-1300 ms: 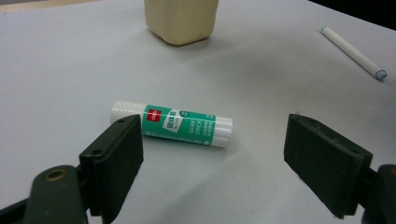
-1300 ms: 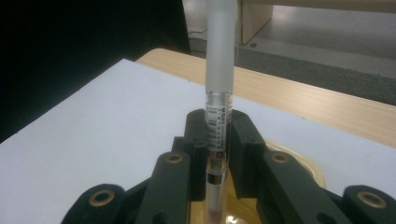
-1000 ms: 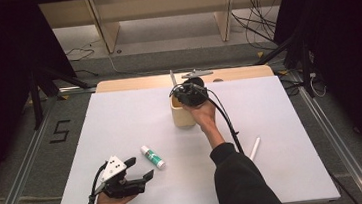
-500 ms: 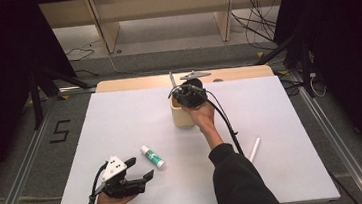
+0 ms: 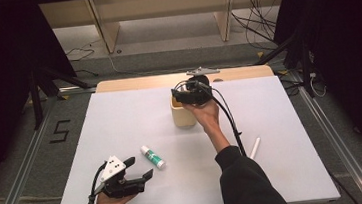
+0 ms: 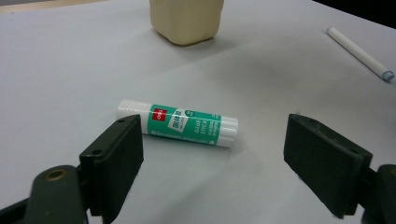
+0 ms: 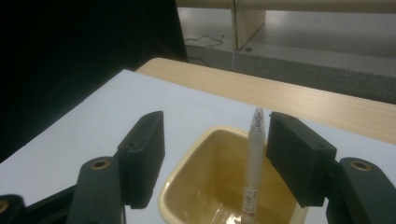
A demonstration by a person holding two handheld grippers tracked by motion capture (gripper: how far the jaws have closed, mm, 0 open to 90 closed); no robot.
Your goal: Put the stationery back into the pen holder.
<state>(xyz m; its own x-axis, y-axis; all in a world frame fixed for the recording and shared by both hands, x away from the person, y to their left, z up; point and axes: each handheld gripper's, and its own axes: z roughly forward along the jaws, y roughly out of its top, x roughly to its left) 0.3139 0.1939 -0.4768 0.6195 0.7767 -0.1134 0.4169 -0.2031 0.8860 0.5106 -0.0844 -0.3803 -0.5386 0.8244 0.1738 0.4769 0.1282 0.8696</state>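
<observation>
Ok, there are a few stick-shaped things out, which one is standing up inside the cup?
The clear pen: it stands in the cream cup between the right tongs. The glue stick and the white pen lie flat on the table.

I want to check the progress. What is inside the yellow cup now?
A clear pen stands in the yellow cup, leaning on its far wall. The cup's bottom is cut off in the right gripper view, so I cannot tell if more lies there.
</observation>
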